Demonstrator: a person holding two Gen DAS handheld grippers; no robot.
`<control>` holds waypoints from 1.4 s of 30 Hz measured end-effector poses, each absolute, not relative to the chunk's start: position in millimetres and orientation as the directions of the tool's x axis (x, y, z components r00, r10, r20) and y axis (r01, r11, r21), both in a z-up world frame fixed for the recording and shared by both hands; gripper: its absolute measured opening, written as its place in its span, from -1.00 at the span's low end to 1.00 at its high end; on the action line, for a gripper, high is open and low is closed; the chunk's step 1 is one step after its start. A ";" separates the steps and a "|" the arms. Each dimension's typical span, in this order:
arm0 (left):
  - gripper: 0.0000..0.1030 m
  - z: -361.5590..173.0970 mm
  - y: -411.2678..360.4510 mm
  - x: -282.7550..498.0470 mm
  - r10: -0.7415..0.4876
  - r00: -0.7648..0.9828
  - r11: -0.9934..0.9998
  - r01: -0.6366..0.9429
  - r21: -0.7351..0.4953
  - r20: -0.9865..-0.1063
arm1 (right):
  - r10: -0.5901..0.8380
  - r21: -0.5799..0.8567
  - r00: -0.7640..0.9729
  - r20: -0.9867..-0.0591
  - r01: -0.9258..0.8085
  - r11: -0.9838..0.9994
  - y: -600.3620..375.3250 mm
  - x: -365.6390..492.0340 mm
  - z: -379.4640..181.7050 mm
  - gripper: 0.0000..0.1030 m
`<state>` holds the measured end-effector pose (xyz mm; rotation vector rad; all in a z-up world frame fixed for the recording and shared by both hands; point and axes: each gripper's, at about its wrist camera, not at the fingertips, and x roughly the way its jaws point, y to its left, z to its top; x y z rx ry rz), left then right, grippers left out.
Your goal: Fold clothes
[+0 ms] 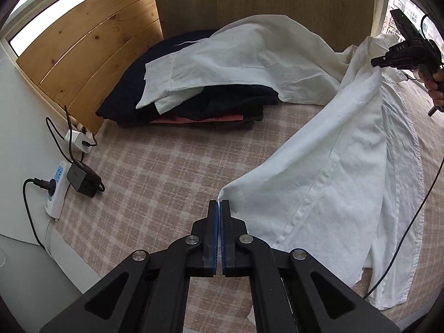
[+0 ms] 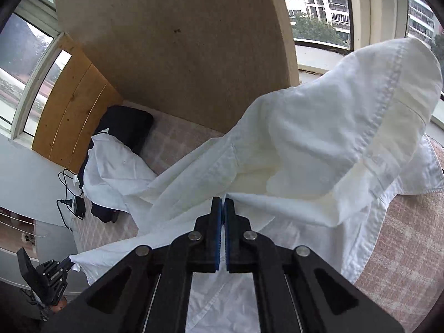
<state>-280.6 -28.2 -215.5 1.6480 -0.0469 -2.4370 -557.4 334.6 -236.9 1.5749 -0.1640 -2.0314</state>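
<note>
Folding is judged barely begun: the crumpled white cotton shirt [image 1: 333, 149] is held lifted over the pink checked bedcover [image 1: 155, 172], pinched by the left gripper [image 1: 221, 204] at lower centre and the right gripper [image 2: 222, 202]. No fold is seen; a dark clothes pile [image 1: 194, 108] lies upper left.

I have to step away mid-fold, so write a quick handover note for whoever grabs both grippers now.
Left gripper: shut on a corner of the white shirt.
Right gripper: shut on the shirt's upper part, held higher.
The shirt hangs stretched between them, with its far end draped over the dark clothes pile on the checked bed cover.
Done: shirt gripped and lifted.
Left: lay it flat and make every fold.
</note>
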 end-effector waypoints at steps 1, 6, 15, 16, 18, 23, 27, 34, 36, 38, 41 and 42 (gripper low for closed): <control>-0.95 -220.2 -29.7 -280.2 -0.184 -0.343 -0.979 0.151 0.139 -0.921 | -0.476 0.405 -0.134 -0.869 0.361 -0.840 329.2 -557.5 -241.3 -0.91; -0.89 -192.4 -28.0 -244.1 -0.227 -0.368 -0.969 0.175 0.172 -0.902 | -0.506 0.418 -0.131 -0.852 0.412 -0.810 354.4 -535.2 -221.3 -0.26; -0.74 -209.6 54.1 -199.8 0.117 -0.322 -0.984 0.090 -0.153 -0.939 | -0.460 0.394 -0.088 -0.884 0.389 -0.833 432.3 -420.3 -236.7 -0.13; -0.74 -215.7 61.3 -203.3 0.122 -0.316 -0.984 0.084 -0.155 -0.941 | -0.456 0.398 -0.075 -0.887 0.381 -0.835 438.4 -406.3 -241.2 -0.13; -0.71 -226.1 73.5 -210.7 0.128 -0.307 -0.984 0.079 -0.159 -0.943 | -0.469 0.419 -0.048 -0.882 0.380 -0.825 445.5 -380.0 -243.3 -0.13; -0.90 -218.5 69.9 -223.9 0.148 -0.346 -0.972 0.121 -0.200 -0.927 | -0.504 0.477 0.050 -0.863 0.415 -0.775 437.3 -319.2 -244.7 -0.08; -0.93 -199.6 67.3 -227.8 0.131 -0.370 -0.979 0.100 -0.180 -0.920 | -0.403 0.351 -0.023 -0.915 0.449 -0.821 415.4 -296.8 -264.4 -0.01; -0.92 -188.3 67.7 -233.8 0.054 -0.369 -0.997 0.036 -0.072 -0.928 | -0.349 0.286 -0.087 -0.933 0.411 -0.866 390.0 -299.6 -287.4 0.09; -0.92 -199.0 64.5 -234.0 0.017 -0.350 -0.999 0.028 -0.028 -0.937 | -0.326 0.242 -0.113 -0.939 0.457 -0.856 376.0 -293.6 -287.0 0.09; -0.91 -207.7 58.3 -232.5 0.001 -0.328 -0.999 0.032 -0.012 -0.945 | -0.263 0.139 -0.169 -0.950 0.524 -0.840 361.5 -285.4 -286.5 0.05; -0.76 -210.8 50.1 -226.5 -0.022 -0.315 -0.999 0.048 0.008 -0.949 | -0.200 0.056 -0.189 -0.962 0.575 -0.816 356.1 -281.7 -283.9 -0.61; -0.76 -207.0 48.8 -220.9 -0.037 -0.321 -0.999 0.048 0.023 -0.946 | -0.224 0.103 -0.146 -0.964 0.569 -0.816 361.6 -285.4 -281.6 -0.77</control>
